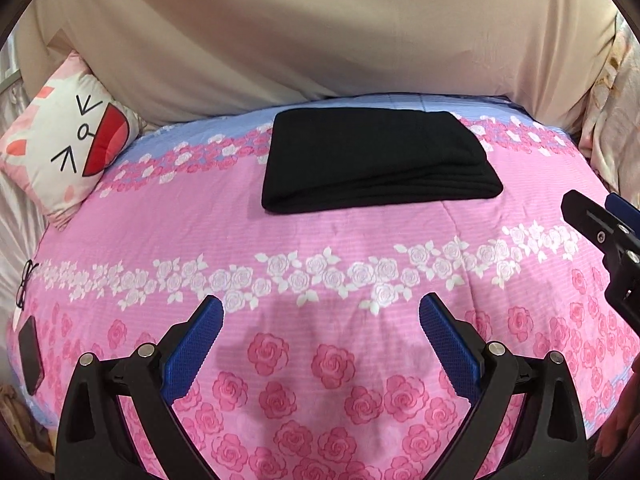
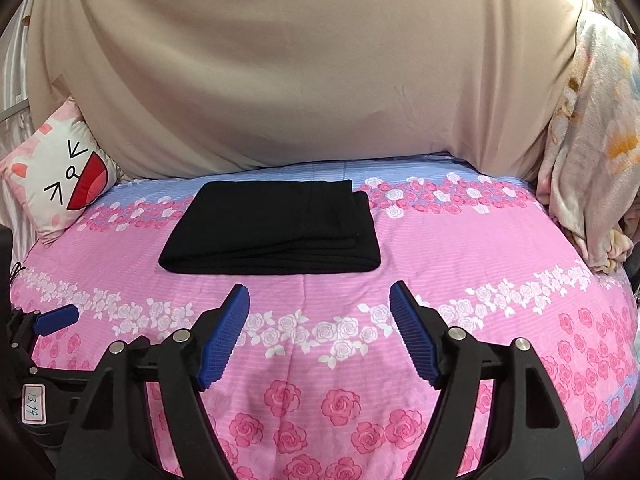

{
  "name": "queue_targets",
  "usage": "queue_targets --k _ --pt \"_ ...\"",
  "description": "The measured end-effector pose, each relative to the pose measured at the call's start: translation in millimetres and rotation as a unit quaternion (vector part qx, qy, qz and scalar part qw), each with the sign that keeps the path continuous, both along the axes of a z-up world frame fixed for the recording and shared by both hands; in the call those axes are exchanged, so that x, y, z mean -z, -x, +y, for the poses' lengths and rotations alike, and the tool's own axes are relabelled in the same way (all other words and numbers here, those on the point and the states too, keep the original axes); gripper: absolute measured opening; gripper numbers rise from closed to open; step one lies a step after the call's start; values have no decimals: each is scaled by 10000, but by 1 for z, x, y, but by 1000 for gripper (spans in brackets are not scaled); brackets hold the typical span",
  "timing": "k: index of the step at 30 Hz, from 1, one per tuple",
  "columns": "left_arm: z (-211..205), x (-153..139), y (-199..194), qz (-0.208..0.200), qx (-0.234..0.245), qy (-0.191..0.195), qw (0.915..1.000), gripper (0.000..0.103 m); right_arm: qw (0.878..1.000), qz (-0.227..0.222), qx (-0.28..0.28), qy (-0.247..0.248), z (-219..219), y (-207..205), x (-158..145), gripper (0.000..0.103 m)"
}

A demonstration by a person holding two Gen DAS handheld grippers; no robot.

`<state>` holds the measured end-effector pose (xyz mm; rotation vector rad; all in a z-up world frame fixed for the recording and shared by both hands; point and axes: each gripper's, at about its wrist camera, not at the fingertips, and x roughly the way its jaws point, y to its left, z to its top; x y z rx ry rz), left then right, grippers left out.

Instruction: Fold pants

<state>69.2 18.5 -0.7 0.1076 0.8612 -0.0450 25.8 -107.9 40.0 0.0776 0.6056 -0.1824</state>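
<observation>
The black pants lie folded into a flat rectangle on the pink floral bedspread, toward the far side of the bed. They also show in the right wrist view. My left gripper is open and empty, held above the bedspread well short of the pants. My right gripper is open and empty, just short of the pants' near edge. The right gripper also shows at the right edge of the left wrist view, and the left gripper at the left edge of the right wrist view.
A cat-face cushion leans at the far left. A beige sheet hangs behind the bed. A patterned blanket is piled at the right. Glasses and a dark phone lie at the bed's left edge.
</observation>
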Motion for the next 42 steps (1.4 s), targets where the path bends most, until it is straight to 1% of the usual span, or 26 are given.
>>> queue_targets --k 8,20,28,42 --pt "2 7 -2 76 -63 -11 10000 97 9999 104 -6 -27 -1 -4 9 71" --pt "-1 27 -13 301 -2 -56 9995 97 9990 439 0 -96 -3 -17 37 71" --pt "1 32 -19 394 -14 -20 9992 97 9988 483 26 -87 -3 -21 40 71" --pt "0 34 -20 390 -32 -84 9992 97 9988 488 42 -60 -1 -21 41 71"
